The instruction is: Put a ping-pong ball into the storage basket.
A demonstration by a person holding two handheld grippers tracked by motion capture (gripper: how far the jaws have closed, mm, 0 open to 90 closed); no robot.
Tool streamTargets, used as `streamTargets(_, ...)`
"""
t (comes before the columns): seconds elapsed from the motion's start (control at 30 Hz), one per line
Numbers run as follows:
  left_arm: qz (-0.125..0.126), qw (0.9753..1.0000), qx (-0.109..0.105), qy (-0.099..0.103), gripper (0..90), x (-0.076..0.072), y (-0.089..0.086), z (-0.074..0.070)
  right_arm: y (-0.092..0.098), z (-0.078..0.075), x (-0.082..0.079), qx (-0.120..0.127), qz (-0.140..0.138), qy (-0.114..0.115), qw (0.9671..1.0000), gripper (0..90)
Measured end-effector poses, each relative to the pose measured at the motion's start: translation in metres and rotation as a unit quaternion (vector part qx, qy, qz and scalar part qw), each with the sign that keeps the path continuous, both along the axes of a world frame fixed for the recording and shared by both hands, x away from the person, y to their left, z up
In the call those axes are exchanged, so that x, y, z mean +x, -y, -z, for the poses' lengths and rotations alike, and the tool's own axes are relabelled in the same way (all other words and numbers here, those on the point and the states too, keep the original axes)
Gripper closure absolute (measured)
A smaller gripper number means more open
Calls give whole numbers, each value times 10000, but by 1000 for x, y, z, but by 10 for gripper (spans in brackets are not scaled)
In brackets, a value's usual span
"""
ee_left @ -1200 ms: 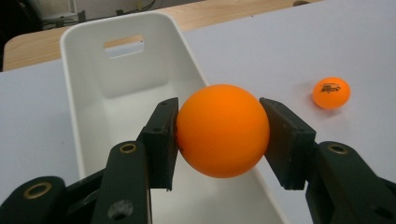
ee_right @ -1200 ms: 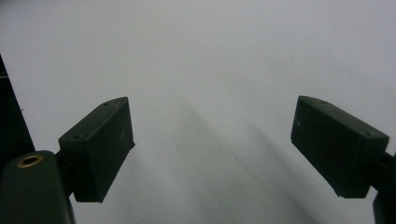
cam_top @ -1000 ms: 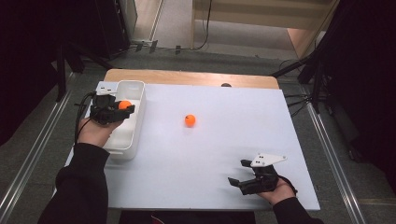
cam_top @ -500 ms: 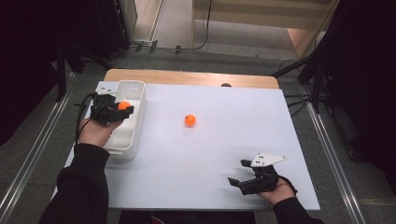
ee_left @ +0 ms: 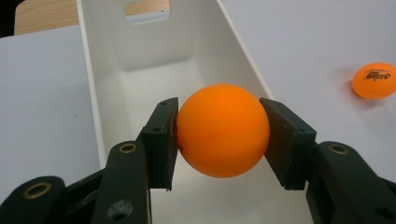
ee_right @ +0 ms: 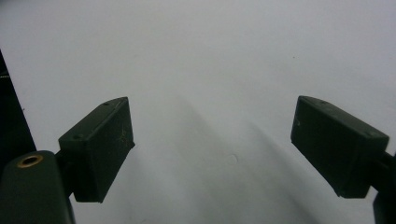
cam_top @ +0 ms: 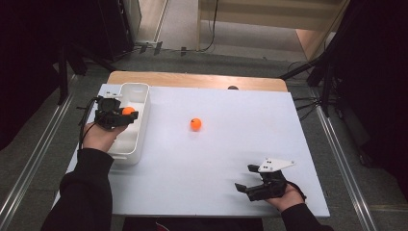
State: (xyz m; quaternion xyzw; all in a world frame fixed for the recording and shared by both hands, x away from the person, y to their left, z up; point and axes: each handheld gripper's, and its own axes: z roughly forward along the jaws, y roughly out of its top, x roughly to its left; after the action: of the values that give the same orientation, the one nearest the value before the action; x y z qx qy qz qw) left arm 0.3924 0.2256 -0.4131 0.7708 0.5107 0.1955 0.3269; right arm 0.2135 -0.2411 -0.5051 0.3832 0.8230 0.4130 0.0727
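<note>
Left claw [ee_left: 219, 135] grips an orange ball [ee_left: 223, 130] between both jaws, held above the inside of the white bin [ee_left: 154, 70] at the worktop's [cam_top: 216, 163] left edge. A second ball [cam_top: 195, 124] lies on the worktop near its middle, well apart from the bin. Right claw [cam_top: 246, 180] rests near the front right corner, jaws wide apart and holding nothing.

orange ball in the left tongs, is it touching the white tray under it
Apart. The left gripper view shows the smooth orange ball clamped between the left tongs, with the white plastic tray floor visible below it.
</note>
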Motion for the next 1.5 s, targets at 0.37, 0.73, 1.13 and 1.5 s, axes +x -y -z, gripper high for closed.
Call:
streamTargets(0.37, 118, 9996, -237, 78, 310, -1, -2, -11, -1, 0, 1, 4, -9, -4, 10000, 117)
streamTargets(0.73, 418, 9986, -310, 98, 192, -2, 3, -16, -1, -1, 0, 3, 22, -16, 10000, 116)
streamTargets(1.13, 759, 9954, -576, 80, 192, -8, 15, -22, 1, -1, -2, -5, 11, 21, 10000, 116)
streamTargets(1.5, 978, 9934, -574, 175, 192, -12, 26, -24, 0, -1, -2, 12, -20, 36, 10000, 117)
